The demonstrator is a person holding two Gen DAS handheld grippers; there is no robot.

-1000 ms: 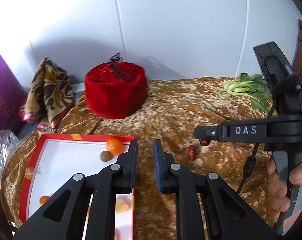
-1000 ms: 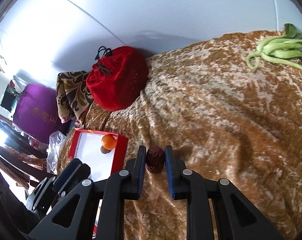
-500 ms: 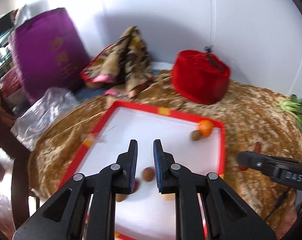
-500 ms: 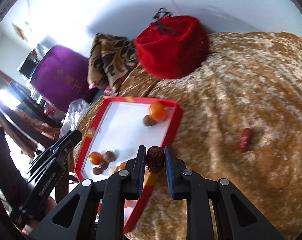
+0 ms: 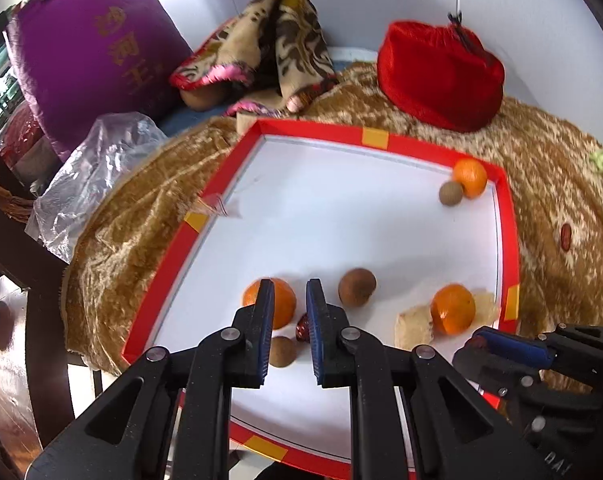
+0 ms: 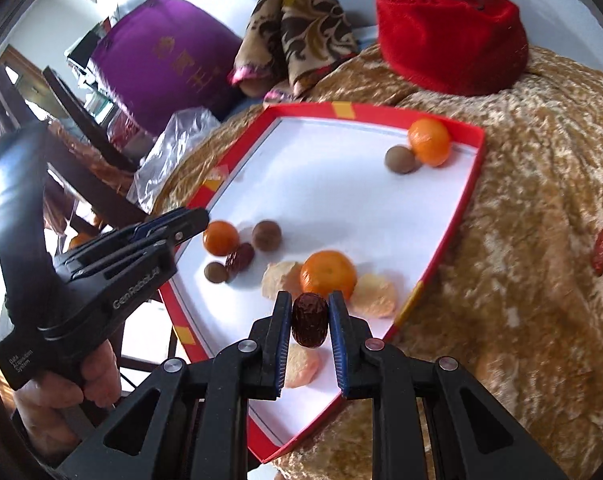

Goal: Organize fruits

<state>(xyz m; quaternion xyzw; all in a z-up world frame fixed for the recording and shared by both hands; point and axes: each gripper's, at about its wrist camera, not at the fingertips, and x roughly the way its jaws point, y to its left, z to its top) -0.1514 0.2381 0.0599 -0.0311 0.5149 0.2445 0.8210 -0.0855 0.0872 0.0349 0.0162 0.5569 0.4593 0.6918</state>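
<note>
Your right tool (image 6: pixel 310 325) clamps a red date (image 6: pixel 309 325) above the red-rimmed tray (image 6: pixel 470 184); left tool (image 5: pixel 288 322) closed, empty; one date on cloth (image 6: pixel 602 250) remains.

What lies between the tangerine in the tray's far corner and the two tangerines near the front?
Bare white tray floor, apart from the brown longan touching the far tangerine. The right wrist view shows it best; the left wrist view agrees.
</note>
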